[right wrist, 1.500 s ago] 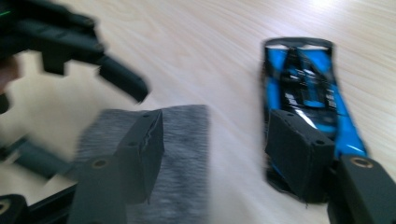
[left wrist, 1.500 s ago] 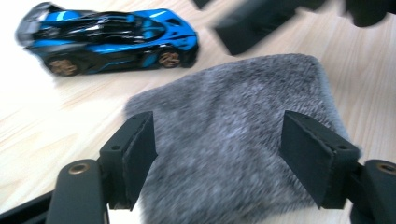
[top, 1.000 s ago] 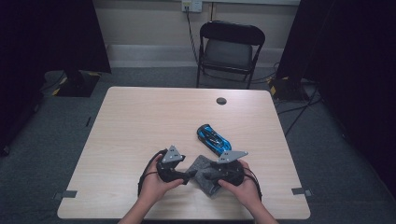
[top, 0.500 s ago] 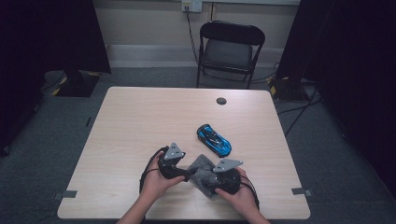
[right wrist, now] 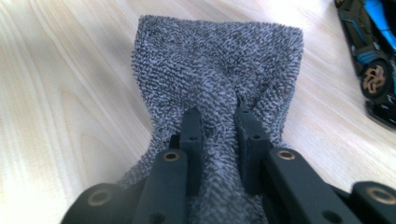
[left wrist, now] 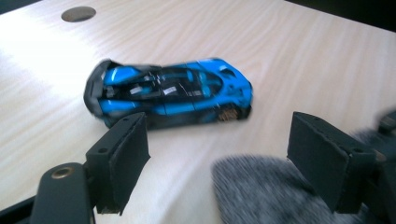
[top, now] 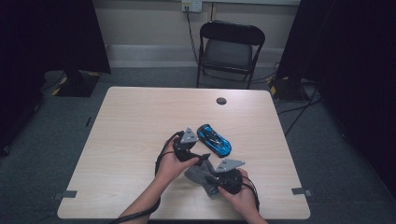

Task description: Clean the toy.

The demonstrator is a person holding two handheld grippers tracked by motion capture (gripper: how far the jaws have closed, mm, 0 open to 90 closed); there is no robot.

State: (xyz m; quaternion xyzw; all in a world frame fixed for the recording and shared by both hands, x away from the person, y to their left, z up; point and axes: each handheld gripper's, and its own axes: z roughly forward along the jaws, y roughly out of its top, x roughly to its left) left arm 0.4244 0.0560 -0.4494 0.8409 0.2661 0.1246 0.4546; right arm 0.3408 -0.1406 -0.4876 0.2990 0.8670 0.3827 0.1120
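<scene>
Wooden counter [top: 140,121] under my rig, blue toy car [top: 214,139] near centre, long axis diagonal across it, my left tool [left wrist: 217,154] released just beside the car, my right tool [right wrist: 218,128] clenched on grey cloth [right wrist: 219,70].

Across the wooden table [top: 130,121] from you stands 1 black folding chair [top: 231,51], below a wall outlet [top: 192,5] with a cord [top: 189,28] hanging down. A dark round cap [top: 221,101] sits near the table's far edge. 2 grey tape strips [top: 68,194] lie on the carpet [top: 56,121] by its near corners.
</scene>
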